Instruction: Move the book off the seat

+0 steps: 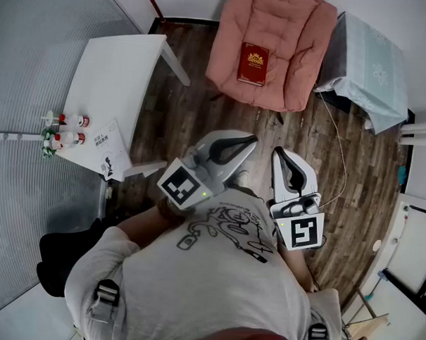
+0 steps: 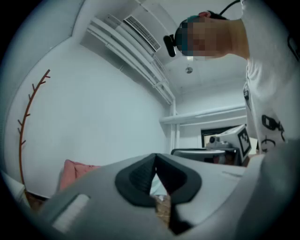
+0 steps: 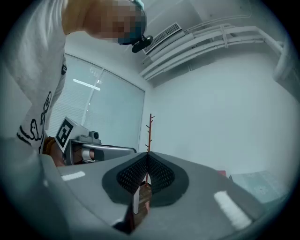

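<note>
- The left tongs (image 1: 251, 141) are shut tight, pads together with nothing between them. They are held level in front of the person's chest, well short of the seat (image 1: 292, 60).
- The right tongs (image 1: 278, 153) are also closed and empty. They sit just beside the left pair, equally far from the seat.
- The book (image 1: 252, 64) is red with a gold emblem. It lies flat, cover up, in the middle of the seat's pink cushion, and neither pair touches it.
- The step in hand looks like the approach, so the lift has not yet begun.
- To do it well, I would walk the tongs across the wood floor (image 1: 201, 109) toward the seat and spread one pair wide before arriving.
- Next I would tip that pair downward and slide one jaw under the book's near edge, because a flat book offers no other hold.
- The cushion looks soft and should sink under pressure, which would let a jaw get beneath. The book may slide deeper into the seat, so the second pair could steady its far edge.
- It should be gripped close to the spine so the pages do not fan open.
- The white desk (image 1: 111, 77) left of the seat looks like a fair place to put it down.
- Counted: two tongs, one book, one seat, one desk and one cloth-covered side table (image 1: 369, 67) just right of the seat.
- A booklet (image 1: 106, 154) and small bottles (image 1: 59, 131), too tiny to count, lie on the desk end farthest from the seat.
</note>
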A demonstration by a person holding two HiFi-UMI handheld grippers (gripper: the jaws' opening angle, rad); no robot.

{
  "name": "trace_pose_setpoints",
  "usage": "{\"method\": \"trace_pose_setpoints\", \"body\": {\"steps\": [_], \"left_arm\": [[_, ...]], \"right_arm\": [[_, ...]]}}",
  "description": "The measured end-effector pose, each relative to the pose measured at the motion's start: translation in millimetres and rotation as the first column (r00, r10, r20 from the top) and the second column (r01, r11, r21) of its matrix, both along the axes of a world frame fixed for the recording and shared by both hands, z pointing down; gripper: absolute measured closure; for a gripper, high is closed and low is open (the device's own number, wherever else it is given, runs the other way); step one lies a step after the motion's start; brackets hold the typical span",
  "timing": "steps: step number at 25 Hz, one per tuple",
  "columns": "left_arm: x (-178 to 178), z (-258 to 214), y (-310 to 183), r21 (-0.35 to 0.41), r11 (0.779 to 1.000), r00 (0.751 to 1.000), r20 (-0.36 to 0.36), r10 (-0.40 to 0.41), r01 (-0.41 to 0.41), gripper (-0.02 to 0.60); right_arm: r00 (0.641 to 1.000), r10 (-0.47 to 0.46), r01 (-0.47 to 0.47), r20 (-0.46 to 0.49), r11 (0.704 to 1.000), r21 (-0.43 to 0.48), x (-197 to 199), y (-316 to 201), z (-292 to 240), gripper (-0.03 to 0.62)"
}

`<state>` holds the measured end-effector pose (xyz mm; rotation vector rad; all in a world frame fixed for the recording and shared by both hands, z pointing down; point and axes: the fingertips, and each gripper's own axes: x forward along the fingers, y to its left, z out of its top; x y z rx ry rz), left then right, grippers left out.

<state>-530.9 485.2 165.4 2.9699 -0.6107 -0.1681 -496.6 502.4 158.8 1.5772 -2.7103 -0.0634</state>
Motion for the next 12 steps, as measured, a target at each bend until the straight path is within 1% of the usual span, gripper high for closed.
{"method": "trace_pose_setpoints", "body": {"steps": [8, 12], "left_arm": [[9.3, 1.7, 2.3, 0.002, 1.0, 1.0, 0.0, 0.003, -0.003, 0.577], [20.7, 1.8, 5.3, -0.002, 1.0, 1.0, -0.002, 0.001, -0.001, 0.577]], "right_arm": [[1.0, 0.0, 0.0, 0.02, 1.0, 0.006, 9.6, 2.7, -0.1, 0.588], [1.0, -0.004, 0.004, 0.027, 1.0, 0.008, 20.0, 5.0, -0.4, 0.588]]}}
